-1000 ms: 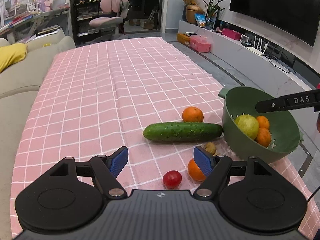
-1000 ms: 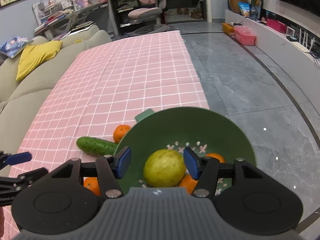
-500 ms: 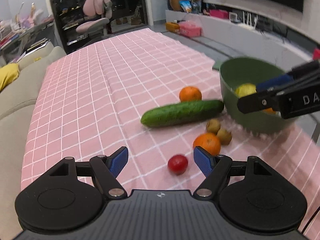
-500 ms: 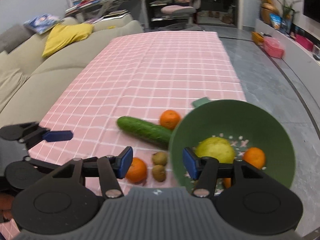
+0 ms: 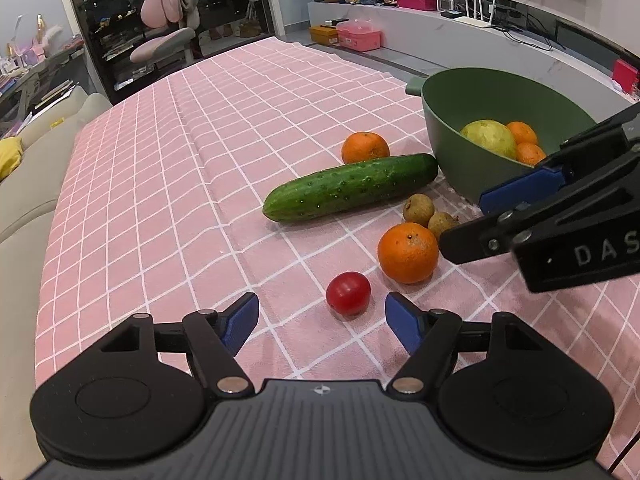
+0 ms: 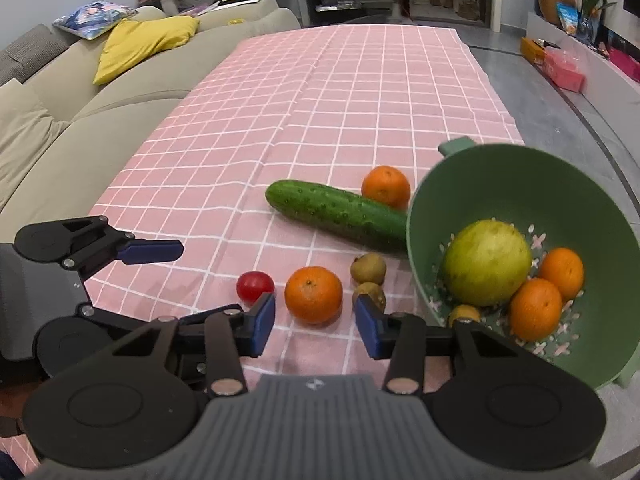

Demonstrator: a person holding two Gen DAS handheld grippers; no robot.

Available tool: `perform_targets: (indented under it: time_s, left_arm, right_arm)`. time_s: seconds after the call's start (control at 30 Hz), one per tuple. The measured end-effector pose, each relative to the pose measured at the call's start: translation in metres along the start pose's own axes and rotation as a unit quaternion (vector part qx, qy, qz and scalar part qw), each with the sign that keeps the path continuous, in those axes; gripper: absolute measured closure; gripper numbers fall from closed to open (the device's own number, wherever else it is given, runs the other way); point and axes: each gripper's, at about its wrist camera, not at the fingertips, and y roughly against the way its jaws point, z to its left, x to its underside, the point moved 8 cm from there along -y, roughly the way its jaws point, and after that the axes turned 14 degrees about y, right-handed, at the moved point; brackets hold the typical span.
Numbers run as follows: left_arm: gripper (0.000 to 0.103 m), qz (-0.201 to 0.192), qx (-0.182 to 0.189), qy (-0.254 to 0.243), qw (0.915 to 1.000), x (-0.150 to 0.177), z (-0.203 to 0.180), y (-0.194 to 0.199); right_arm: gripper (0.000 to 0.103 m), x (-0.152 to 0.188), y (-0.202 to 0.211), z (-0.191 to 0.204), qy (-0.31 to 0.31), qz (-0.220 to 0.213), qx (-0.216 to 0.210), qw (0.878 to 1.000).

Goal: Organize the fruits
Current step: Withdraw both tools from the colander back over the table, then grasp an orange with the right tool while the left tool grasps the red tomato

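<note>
The left gripper (image 5: 321, 319) hovers open near the tomato (image 5: 347, 293). Right of it, the right gripper (image 6: 315, 323) is closing, empty, around the nearest orange (image 6: 313, 295). The green colander (image 6: 592, 360) sits rightmost, holding fruit.

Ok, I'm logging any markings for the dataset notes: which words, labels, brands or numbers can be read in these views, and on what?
"DAS", white letters cut off at the picture's edge, on the black body of the right gripper.
Small round emblem, no letters, on the grey ribbed housing of each camera mount.
Snack bags, pink boxes and books in the room behind: too small or blurred to read.
Fruits, green plastic colander bowl, pink checked tablecloth: no text.
</note>
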Motion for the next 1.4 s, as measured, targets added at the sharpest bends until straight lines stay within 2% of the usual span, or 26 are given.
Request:
perform_targets:
  time_s: [0.27, 0.4, 0.53, 0.8, 1.0, 1.1, 1.4]
  left_arm:
    - [0.018, 0.002, -0.005, -0.010, 0.9999, 0.003, 0.001, -0.006]
    - [0.018, -0.003, 0.004, -0.013, 0.9999, 0.003, 0.000, -0.004]
    - [0.018, 0.002, 0.007, -0.016, 0.9998, 0.007, 0.000, -0.008]
    - [0.018, 0.001, 0.010, -0.027, 0.9996, 0.011, 0.002, -0.007]
    - [0.018, 0.007, 0.013, -0.018, 0.9997, 0.014, 0.008, -0.011]
    - [0.018, 0.006, 0.014, -0.017, 0.9997, 0.014, 0.009, -0.011]
    - [0.018, 0.004, 0.016, -0.011, 0.9998, 0.011, 0.009, -0.015]
  right_arm:
    - [0.062, 0.003, -0.012, -0.001, -0.011, 0.002, 0.014, 1.000]
    - [0.065, 0.002, -0.019, -0.003, -0.024, 0.004, 0.019, 1.000]
    - [0.059, 0.000, -0.025, 0.004, -0.015, -0.001, 0.029, 0.999]
    - [0.060, -0.001, -0.042, 0.011, -0.011, 0.009, 0.028, 1.000]
    - [0.059, -0.002, -0.053, 0.011, -0.002, 0.011, 0.051, 0.999]
    - [0.062, -0.002, -0.057, 0.009, 0.000, 0.016, 0.061, 0.998]
    - [0.063, 0.001, -0.055, 0.007, -0.008, 0.021, 0.039, 0.999]
